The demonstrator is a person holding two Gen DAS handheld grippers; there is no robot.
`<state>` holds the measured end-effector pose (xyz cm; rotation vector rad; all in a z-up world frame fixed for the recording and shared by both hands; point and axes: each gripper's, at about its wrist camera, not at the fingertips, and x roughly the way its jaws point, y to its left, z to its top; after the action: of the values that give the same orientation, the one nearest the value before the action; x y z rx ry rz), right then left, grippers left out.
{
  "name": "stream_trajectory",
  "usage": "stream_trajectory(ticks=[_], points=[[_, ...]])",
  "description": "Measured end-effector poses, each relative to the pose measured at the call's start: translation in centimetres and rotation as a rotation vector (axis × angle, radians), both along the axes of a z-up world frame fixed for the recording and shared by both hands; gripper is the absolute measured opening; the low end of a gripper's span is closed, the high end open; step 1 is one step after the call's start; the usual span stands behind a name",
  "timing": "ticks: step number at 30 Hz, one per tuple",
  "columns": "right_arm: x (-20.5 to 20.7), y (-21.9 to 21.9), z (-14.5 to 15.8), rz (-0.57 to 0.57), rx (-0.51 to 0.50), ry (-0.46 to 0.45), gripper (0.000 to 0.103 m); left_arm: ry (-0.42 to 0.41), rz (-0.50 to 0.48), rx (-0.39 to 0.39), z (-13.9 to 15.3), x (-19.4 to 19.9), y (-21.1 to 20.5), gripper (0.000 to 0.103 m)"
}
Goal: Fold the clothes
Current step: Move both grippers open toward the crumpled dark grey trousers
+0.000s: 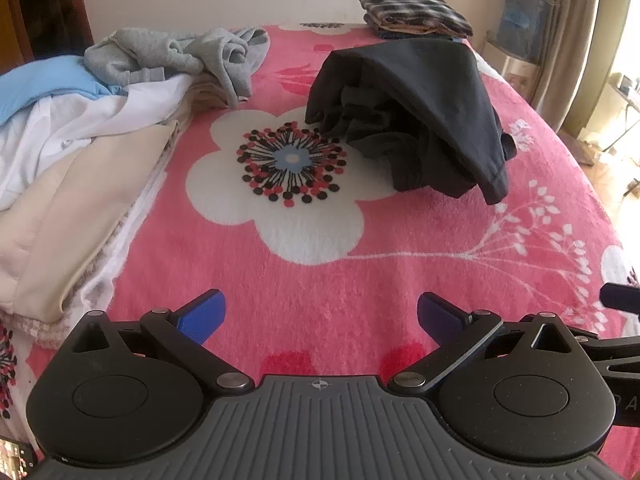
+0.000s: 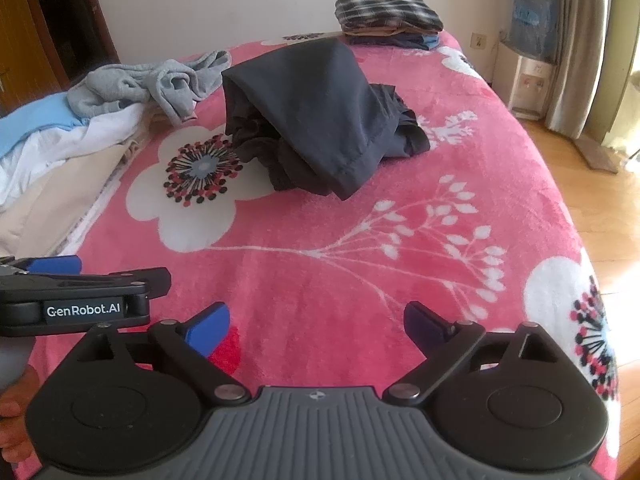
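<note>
Both grippers, left gripper (image 1: 320, 320) and right gripper (image 2: 316, 330), hover spread and empty; crumpled dark trousers (image 1: 412, 120) at frame centre likely need grasping.

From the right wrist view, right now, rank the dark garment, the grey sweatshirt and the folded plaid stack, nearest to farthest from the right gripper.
1. Dark garment, heaped mid-bed straight ahead of the right gripper.
2. Grey sweatshirt, crumpled farther back on the left.
3. Folded plaid stack, at the far edge by the wall, slightly right.
</note>
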<state>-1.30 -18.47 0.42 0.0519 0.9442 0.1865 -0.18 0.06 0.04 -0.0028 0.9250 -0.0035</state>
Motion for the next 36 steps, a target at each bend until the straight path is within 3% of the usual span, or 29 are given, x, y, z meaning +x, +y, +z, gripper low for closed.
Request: stream_trajectory(ticks=[3,8,19,36], points=[[0.0,0.1,0.0,-0.004,0.002,-0.005,0.1,-0.022,-0.009,0.009,0.1,-0.3,0.1,0.103],[-0.3,0.5,0.5,-0.015,-0.079,-0.042,0.103,-0.056,-0.02,0.013,0.2,-0.7,0.1,0.103],[-0.1,0.8,0.0,-0.071,-0.154,-0.026,0.103,-0.035,0.073,-0.088,0.2,-0.5,1.5,0.103],[-0.2,0.9,0.1,-0.102,-0.202,-0.016,0.103,-0.028,0.102,-0.058,0.2,-0.7,1.9,0.103]])
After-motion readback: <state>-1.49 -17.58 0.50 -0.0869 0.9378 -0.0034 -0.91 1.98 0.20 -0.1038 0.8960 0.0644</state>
